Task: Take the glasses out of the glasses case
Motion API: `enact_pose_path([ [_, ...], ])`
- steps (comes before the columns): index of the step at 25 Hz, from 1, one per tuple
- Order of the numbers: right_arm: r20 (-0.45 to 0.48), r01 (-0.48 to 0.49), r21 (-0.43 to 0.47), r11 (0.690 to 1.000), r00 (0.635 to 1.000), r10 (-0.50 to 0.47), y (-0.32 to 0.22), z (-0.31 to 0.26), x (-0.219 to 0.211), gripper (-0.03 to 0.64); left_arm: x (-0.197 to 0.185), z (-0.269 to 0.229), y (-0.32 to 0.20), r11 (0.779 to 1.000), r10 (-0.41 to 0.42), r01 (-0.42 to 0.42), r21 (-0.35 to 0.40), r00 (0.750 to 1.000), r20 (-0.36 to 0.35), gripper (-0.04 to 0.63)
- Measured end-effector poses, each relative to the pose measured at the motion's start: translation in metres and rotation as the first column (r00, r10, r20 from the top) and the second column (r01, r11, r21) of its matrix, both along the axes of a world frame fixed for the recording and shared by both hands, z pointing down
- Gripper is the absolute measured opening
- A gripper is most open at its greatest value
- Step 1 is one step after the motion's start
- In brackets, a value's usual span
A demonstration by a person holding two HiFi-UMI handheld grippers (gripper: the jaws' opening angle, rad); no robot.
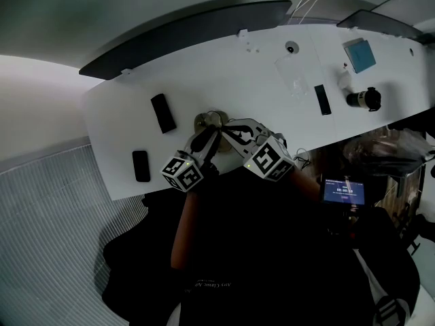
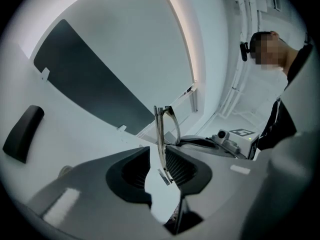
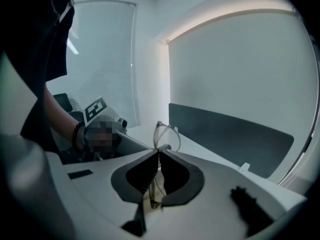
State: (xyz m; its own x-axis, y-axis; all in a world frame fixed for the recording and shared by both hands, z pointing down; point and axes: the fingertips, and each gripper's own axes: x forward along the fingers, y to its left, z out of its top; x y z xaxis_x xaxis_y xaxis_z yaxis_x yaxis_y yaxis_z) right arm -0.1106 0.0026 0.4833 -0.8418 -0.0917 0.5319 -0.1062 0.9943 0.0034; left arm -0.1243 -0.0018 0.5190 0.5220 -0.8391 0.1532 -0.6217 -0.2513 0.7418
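Note:
Thin-rimmed glasses [image 1: 212,122] hang just above the front part of the white table [image 1: 224,66], between my two grippers. My right gripper [image 1: 230,129] is shut on the frame; in the right gripper view a lens [image 3: 167,133] sticks up past its closed jaws [image 3: 157,159]. My left gripper [image 1: 206,140] is open. In the left gripper view its jaws [image 2: 157,165] stand apart, with the folded edge of the glasses [image 2: 160,134] upright between them, close to the right pad. A black oblong case [image 1: 163,112] lies on the table to the left.
A second small black oblong thing [image 1: 141,166] lies near the front left corner. At the right stand a black remote [image 1: 322,99], a clear bag [image 1: 293,75], a teal box [image 1: 359,54] and a black-and-white cylinder [image 1: 363,99]. A dark partition [image 1: 190,36] runs along the far edge.

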Motion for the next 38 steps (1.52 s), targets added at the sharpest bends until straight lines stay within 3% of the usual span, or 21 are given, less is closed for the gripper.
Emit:
enact_pose_path([
  [3, -0.025, 0.035, 0.04, 0.999, 0.999, -0.034, 0.004, 0.002, -0.001, 0.025, 0.002, -0.001, -0.001, 1.0, -0.001, 0.001, -0.003, 1.0, -0.002, 0.039],
  [7, 0.008, 0.028, 0.029, 0.999, 1.0, -0.028, 0.003, 0.002, 0.002, 0.026, 0.003, -0.005, -0.001, 1.0, 0.029, -0.029, 0.01, 1.0, 0.012, 0.032],
  [9, 0.035, 0.038, 0.028, 0.999, 0.999, -0.039, 0.003, -0.002, 0.006, 0.026, 0.0, -0.009, -0.001, 0.999, 0.037, -0.037, 0.022, 0.999, -0.014, 0.031],
  [11, 0.099, 0.025, -0.041, 0.999, 0.995, -0.021, -0.001, -0.009, 0.012, 0.044, -0.006, -0.013, 0.0, 0.999, 0.035, -0.033, 0.029, 0.996, -0.08, 0.029],
  [13, 0.19, 0.0, -0.185, 0.983, 0.981, 0.035, -0.008, -0.017, 0.02, 0.08, -0.01, -0.02, 0.002, 0.997, 0.061, -0.054, 0.048, 0.985, -0.163, 0.029],
  [15, 0.247, -0.001, -0.334, 0.942, 0.965, 0.089, -0.013, -0.019, 0.032, 0.099, -0.013, -0.03, 0.006, 0.991, 0.112, -0.091, 0.096, 0.962, -0.25, 0.029],
  [18, 0.305, 0.059, -0.51, 0.858, 0.945, 0.116, -0.012, -0.017, 0.046, 0.101, -0.019, -0.043, 0.013, 0.977, 0.171, -0.105, 0.185, 0.908, -0.383, 0.028],
  [21, 0.386, 0.168, -0.663, 0.729, 0.912, 0.14, -0.004, -0.023, 0.05, 0.103, -0.018, -0.05, 0.021, 0.956, 0.247, -0.135, 0.259, 0.847, -0.47, 0.027],
  [23, 0.434, 0.25, -0.738, 0.626, 0.887, 0.158, 0.001, -0.032, 0.047, 0.103, -0.01, -0.054, 0.027, 0.94, 0.306, -0.179, 0.291, 0.819, -0.485, 0.021],
  [25, 0.466, 0.31, -0.775, 0.551, 0.869, 0.166, 0.006, -0.038, 0.045, 0.103, 0.0, -0.058, 0.032, 0.921, 0.36, -0.225, 0.317, 0.8, -0.48, 0.02],
  [31, 0.482, 0.361, -0.793, 0.49, 0.865, 0.142, 0.008, -0.036, 0.047, 0.103, 0.006, -0.075, 0.042, 0.883, 0.434, -0.237, 0.404, 0.742, -0.511, 0.02],
  [38, 0.524, 0.474, -0.803, 0.361, 0.85, 0.048, 0.027, -0.044, 0.046, 0.108, 0.005, -0.091, 0.052, 0.845, 0.492, -0.242, 0.477, 0.7, -0.517, 0.02],
])
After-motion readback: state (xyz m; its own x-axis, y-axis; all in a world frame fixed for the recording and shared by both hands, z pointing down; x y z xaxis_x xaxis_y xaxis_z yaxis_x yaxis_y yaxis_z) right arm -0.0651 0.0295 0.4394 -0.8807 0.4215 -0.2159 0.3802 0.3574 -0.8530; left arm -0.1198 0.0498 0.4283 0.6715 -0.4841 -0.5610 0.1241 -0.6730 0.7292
